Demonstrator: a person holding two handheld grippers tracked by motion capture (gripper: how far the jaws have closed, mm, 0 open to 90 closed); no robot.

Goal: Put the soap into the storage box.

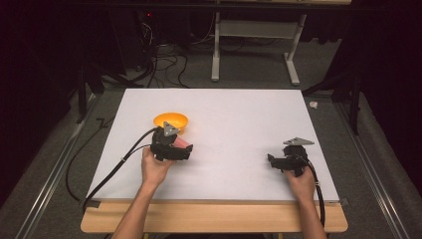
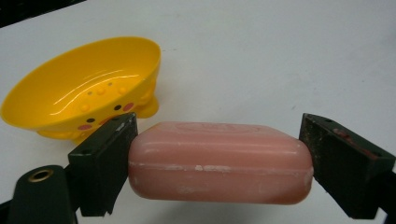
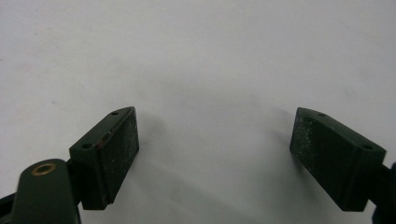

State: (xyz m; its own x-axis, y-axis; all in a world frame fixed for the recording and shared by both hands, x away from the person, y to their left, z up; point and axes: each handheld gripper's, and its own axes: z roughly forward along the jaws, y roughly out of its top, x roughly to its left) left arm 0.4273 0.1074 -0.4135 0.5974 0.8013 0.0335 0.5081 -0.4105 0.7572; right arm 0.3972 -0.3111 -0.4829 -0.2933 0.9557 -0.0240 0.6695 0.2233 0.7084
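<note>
In the high view the left hand-held gripper (image 1: 188, 152) hides most of the pink soap (image 1: 182, 144), mid-left; the embossed lettering on the soap is too blurry to read.

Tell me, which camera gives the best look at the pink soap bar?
The left gripper view: the soap bar sits large and sharp, clamped end to end between the left gripper jaws. In the high view it is just a pink sliver beside the yellow dish.

a white rectangular tabletop (image 1: 239, 114) with a light wooden front edge stands on grey carpeted floor (image 1: 249, 69). a white metal-legged frame (image 1: 254, 30) and tangled black cables (image 1: 159, 59) occupy the dark, unlit background.
</note>
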